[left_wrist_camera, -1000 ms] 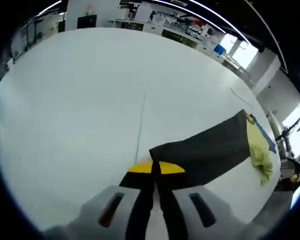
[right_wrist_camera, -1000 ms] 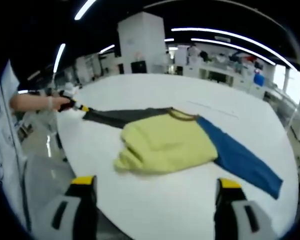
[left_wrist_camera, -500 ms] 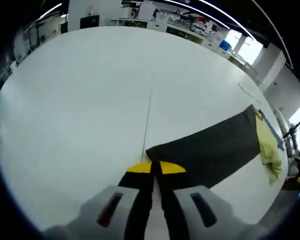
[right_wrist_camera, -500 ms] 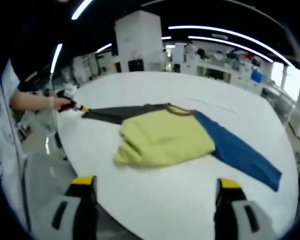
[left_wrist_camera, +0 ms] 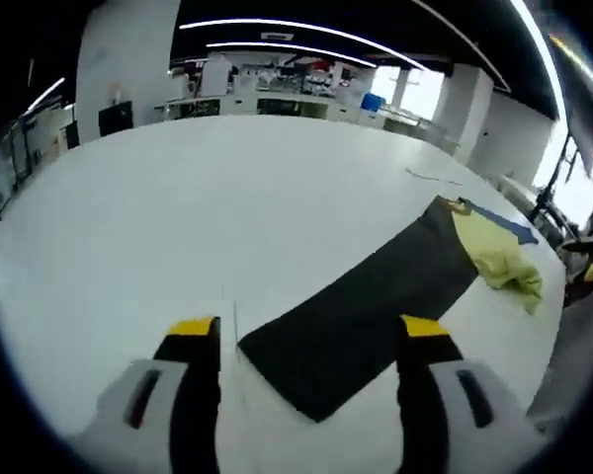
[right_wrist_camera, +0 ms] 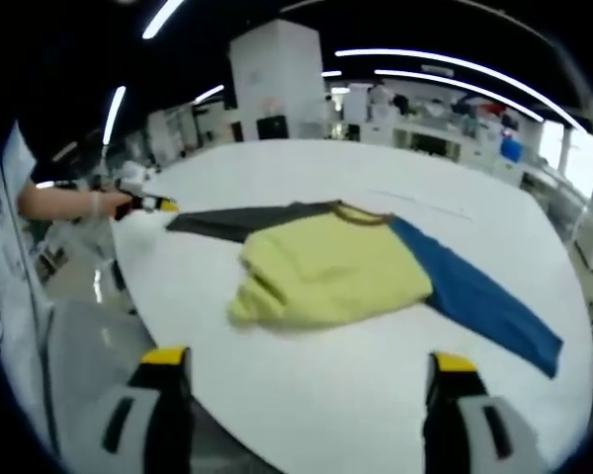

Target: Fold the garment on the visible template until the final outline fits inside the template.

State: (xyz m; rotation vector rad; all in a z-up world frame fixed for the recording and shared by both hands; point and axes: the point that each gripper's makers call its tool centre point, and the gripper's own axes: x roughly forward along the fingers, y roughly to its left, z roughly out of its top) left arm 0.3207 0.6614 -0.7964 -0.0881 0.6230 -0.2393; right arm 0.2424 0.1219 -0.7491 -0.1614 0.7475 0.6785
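Observation:
The garment lies on the round white table [right_wrist_camera: 376, 395]: a crumpled yellow body [right_wrist_camera: 326, 267], a dark grey sleeve [right_wrist_camera: 237, 219] and a blue sleeve [right_wrist_camera: 484, 301] spread to opposite sides. In the left gripper view the dark grey sleeve [left_wrist_camera: 366, 296] lies flat, its cuff end between the jaws of my left gripper [left_wrist_camera: 308, 331], which is open and holds nothing. The yellow body [left_wrist_camera: 494, 255] is bunched beyond it. My right gripper [right_wrist_camera: 306, 360] hangs open off the table's near edge, well short of the garment. The left gripper [right_wrist_camera: 148, 204] sits just off the grey cuff.
A thin marked line [left_wrist_camera: 232, 321] runs on the table [left_wrist_camera: 178, 197] by the left jaw, and another faint line [right_wrist_camera: 415, 205] lies past the collar. A hand [right_wrist_camera: 64, 200] holds the left gripper. Benches and shelves stand beyond the table.
My left gripper has opened and let go of the dark grey sleeve's end, which now lies flat on the table. The right gripper has stayed open and still.

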